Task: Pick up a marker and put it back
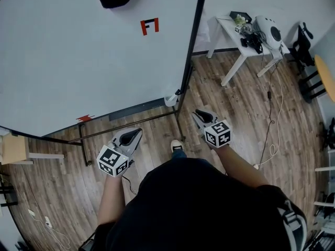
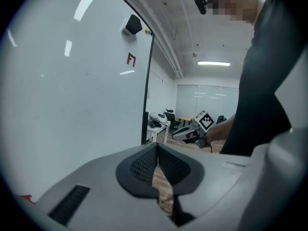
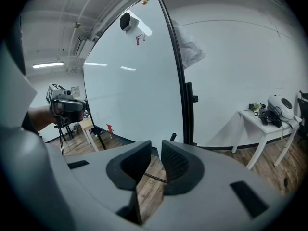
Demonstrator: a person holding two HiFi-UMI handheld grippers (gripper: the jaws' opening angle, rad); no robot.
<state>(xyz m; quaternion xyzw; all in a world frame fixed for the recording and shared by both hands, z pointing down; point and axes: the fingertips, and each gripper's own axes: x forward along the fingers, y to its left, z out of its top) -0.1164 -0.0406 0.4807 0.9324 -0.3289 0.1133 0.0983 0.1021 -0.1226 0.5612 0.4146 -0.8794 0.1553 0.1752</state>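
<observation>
As right gripper (image 3: 155, 153) jaws gape, only floor (image 3: 149, 184) shows between.

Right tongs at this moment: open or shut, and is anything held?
Open and empty. In the right gripper view, the right tongs show a clear gap between their pads, with the wood floor showing through it.

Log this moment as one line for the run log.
left gripper: jaws shut, empty | right gripper: jaws apart, empty | both in front of whiteboard | nothing picked up yet

Two tongs: left tongs (image 1: 137, 133), right tongs (image 1: 198, 114); one whiteboard (image 1: 78, 51); one white table (image 1: 227, 25).
</observation>
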